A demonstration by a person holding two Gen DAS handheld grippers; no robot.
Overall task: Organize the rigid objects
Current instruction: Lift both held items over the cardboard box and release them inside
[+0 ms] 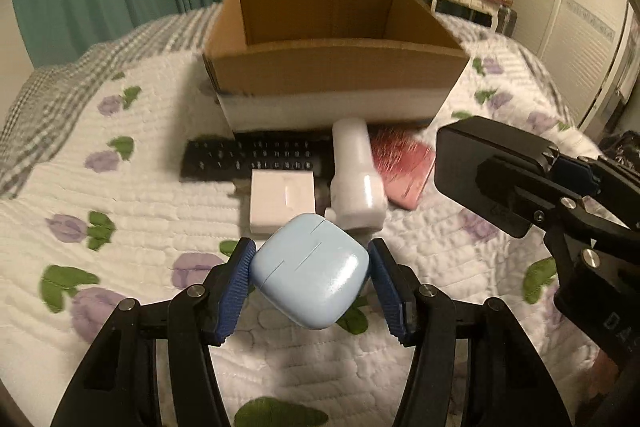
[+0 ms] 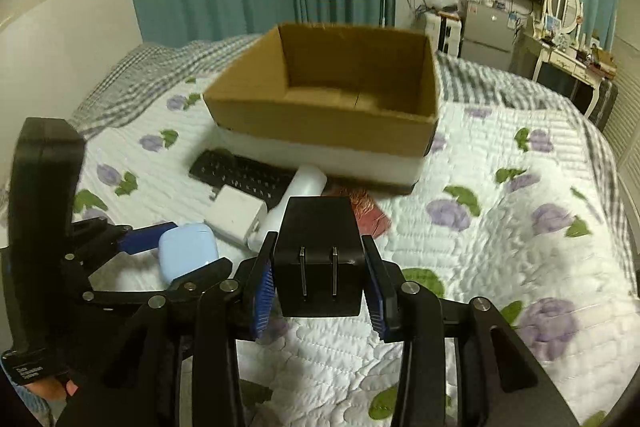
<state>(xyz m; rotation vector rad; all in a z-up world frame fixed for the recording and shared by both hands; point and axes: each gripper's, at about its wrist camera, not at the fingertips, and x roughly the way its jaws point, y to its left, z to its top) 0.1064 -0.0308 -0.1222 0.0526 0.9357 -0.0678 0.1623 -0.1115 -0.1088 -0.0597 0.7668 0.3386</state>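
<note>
Left gripper (image 1: 312, 283) clamps a blue case (image 1: 311, 273), right gripper (image 2: 318, 285) a black charger (image 2: 318, 267); cardboard box (image 2: 320, 123) empty.

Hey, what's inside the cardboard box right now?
The box looks empty: bare cardboard floor and walls in the right wrist view. The strip of floor just behind its near wall is hidden.

Both wrist views low, facing box (image 1: 336, 67)
</note>
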